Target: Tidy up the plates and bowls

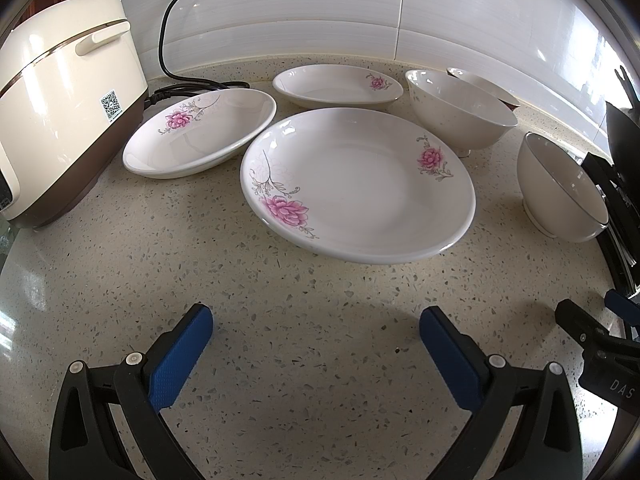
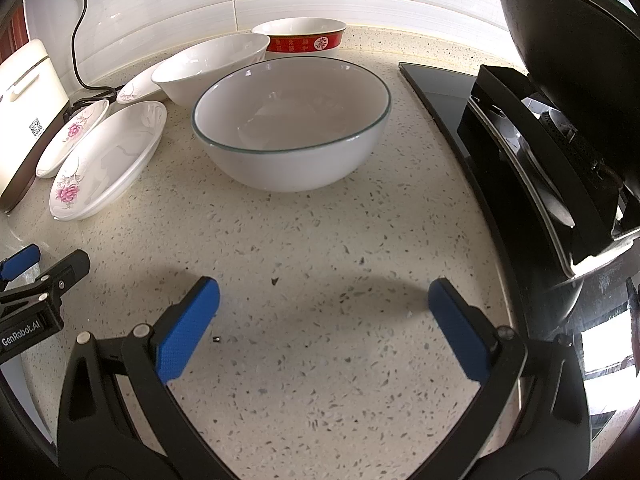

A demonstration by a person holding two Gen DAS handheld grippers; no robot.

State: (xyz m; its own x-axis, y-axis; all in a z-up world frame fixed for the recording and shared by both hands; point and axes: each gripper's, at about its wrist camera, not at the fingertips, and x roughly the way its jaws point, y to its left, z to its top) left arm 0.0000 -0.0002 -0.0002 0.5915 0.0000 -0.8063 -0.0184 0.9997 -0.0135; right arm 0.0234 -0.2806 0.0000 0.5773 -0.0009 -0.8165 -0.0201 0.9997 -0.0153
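Three white plates with pink flowers lie on the speckled counter: a large one [image 1: 360, 184] in the middle, one [image 1: 200, 136] to its left, one [image 1: 338, 84] behind. A white bowl [image 1: 460, 112] and a green-rimmed bowl [image 1: 560, 192] stand to the right. In the right wrist view the green-rimmed bowl [image 2: 292, 120] is straight ahead, with a white bowl [image 2: 212, 64] and a red-banded bowl [image 2: 304, 38] behind it. My left gripper [image 1: 316, 326] hangs open and empty short of the large plate. My right gripper [image 2: 324, 294] is open and empty before the green-rimmed bowl.
A cream rice cooker [image 1: 60, 100] with a black cord [image 1: 168, 40] stands at the left against the tiled wall. A black stove [image 2: 500, 152] with a dark wok [image 2: 568, 60] borders the counter on the right. Bare counter [image 2: 300, 240] lies between the grippers and the dishes.
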